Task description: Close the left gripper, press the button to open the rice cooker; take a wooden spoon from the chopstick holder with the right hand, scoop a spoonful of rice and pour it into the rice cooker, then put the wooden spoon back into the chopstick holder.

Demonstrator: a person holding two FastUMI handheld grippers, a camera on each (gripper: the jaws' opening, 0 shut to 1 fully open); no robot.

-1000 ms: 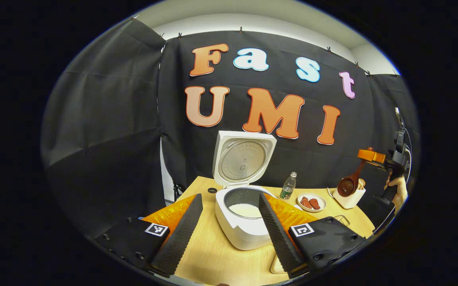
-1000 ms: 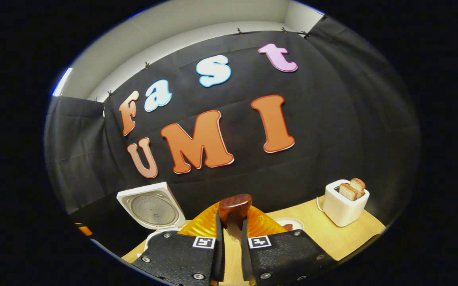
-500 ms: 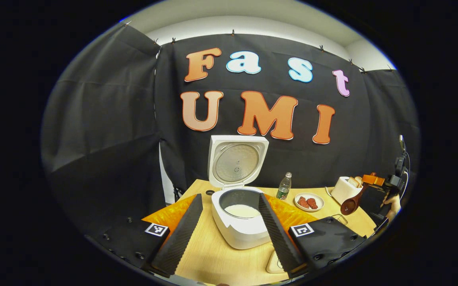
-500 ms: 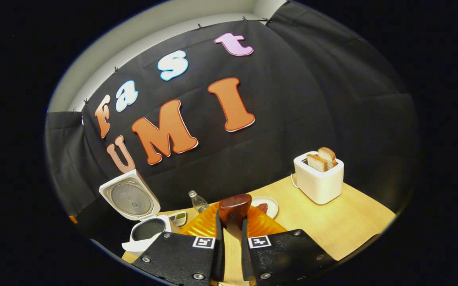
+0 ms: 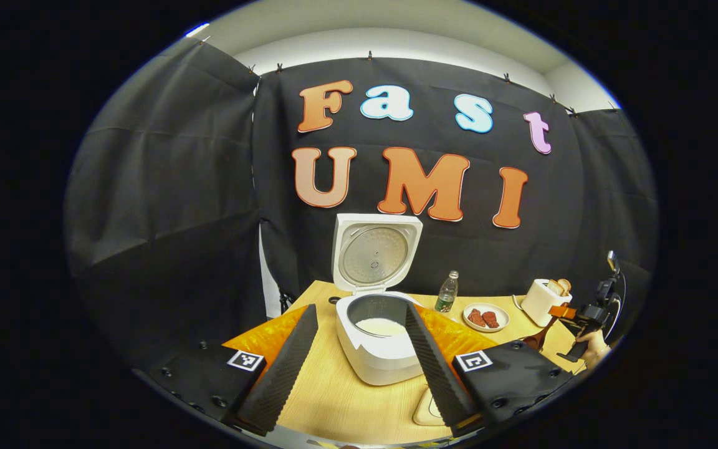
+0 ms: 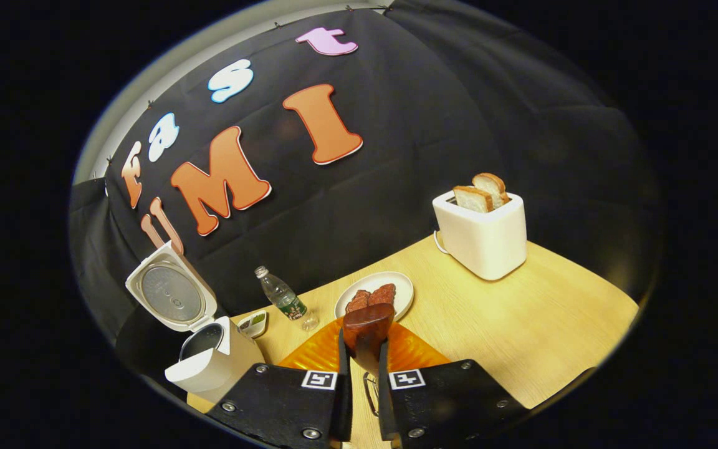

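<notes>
The white rice cooker [image 5: 376,358] stands open, lid [image 5: 374,252] upright, with white contents in its pot. My left gripper [image 5: 359,368] is open just in front of it, one finger on each side of the pot and nothing held. Far right, my right gripper [image 5: 574,312] hangs low over the table with the wooden spoon [image 5: 532,340] pointing down from it. In the right gripper view, the right gripper [image 6: 364,374] is shut on the spoon's dark handle [image 6: 368,327]; the bowl is hidden below. The cooker [image 6: 209,368] lies to its left.
On the wooden table [image 6: 521,324] stand a white toaster [image 6: 480,234] with bread, a plate of meat [image 6: 374,296], a small bottle [image 6: 284,299] and a little dish [image 6: 253,323]. A cream object [image 5: 426,408] lies partly behind my left gripper's finger.
The right gripper has come down from above the toaster to near the table with the spoon, and its view tilted downward. The left gripper has barely moved and stays open.
</notes>
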